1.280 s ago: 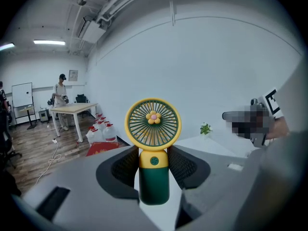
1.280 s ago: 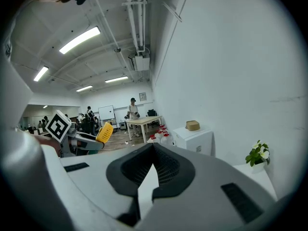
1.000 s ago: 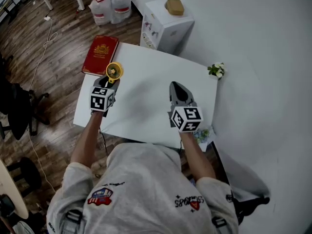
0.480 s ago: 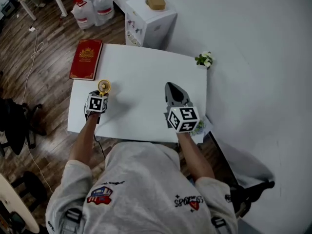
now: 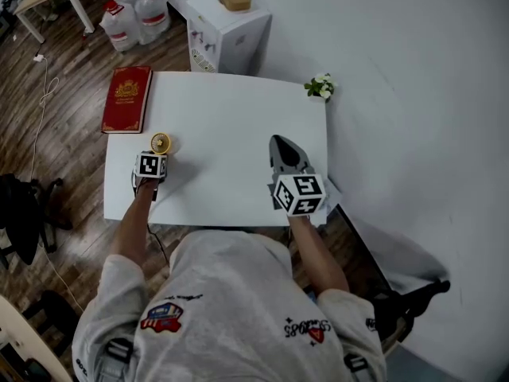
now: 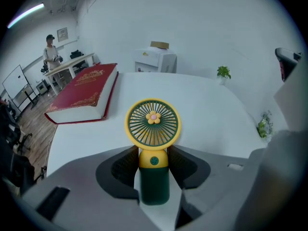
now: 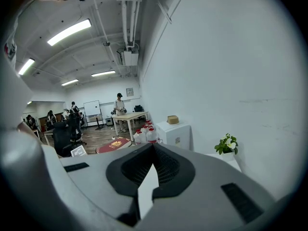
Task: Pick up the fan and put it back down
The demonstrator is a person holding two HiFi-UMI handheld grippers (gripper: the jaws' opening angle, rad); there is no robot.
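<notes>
The fan (image 6: 153, 124) has a round yellow head with a flower at its centre and a dark green handle. It stands upright between the jaws of my left gripper (image 6: 154, 160), whose pads press on the neck and handle. In the head view the fan (image 5: 161, 142) and left gripper (image 5: 157, 153) are low at the front left of the white table (image 5: 231, 118). Whether the fan's base touches the table is hidden. My right gripper (image 5: 280, 144) hangs over the table's right front, jaws together and holding nothing (image 7: 153, 148).
A red book (image 5: 127, 98) lies at the table's far left corner, just beyond the fan. A small potted plant (image 5: 320, 87) stands at the far right corner. Behind the table are a white cabinet (image 5: 227, 30) and water bottles (image 5: 131, 14). People stand far off.
My left gripper has come down with the fan toward the table's front left. The right gripper has shifted only a little and stays over the table's right side.
</notes>
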